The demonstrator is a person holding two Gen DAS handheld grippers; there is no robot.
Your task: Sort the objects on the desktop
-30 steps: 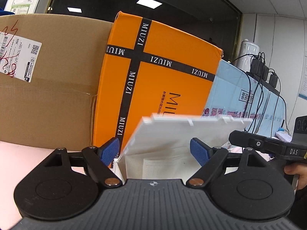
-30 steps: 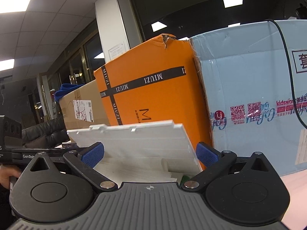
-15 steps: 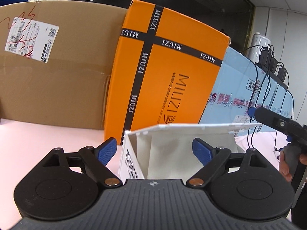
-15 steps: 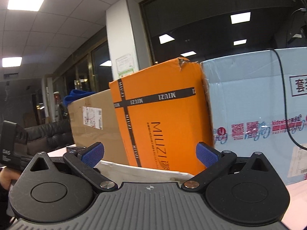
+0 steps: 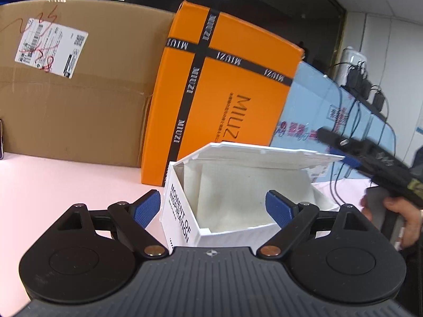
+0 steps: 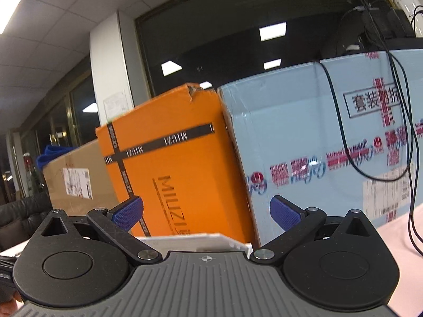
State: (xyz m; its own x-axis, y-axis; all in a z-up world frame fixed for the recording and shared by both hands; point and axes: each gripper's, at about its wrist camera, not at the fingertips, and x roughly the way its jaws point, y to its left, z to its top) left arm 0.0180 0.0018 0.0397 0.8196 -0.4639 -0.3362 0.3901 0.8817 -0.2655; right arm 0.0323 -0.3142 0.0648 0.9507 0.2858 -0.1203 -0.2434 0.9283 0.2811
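Observation:
A white box (image 5: 185,211) with black lettering stands open on the pink table, its lid (image 5: 264,155) swung up and back, pale cloth lining inside. My left gripper (image 5: 212,207) is open, its blue pads either side of the box's near corner, not gripping it. My right gripper (image 6: 206,212) is open and empty; only the lid's white edge (image 6: 195,239) shows low between its fingers. The right gripper's body also shows at the right of the left wrist view (image 5: 370,153), beyond the lid.
A brown carton (image 5: 74,100), an orange MIUZI box (image 5: 224,92) and a light blue box (image 6: 317,145) stand in a row behind the white box. Black cables (image 6: 396,132) hang over the blue box. Pink tabletop (image 5: 66,179) lies to the left.
The left gripper has risen and tilted down, so the box interior now shows. The right gripper has lifted and swung right; the lid has dropped to the bottom of its view.

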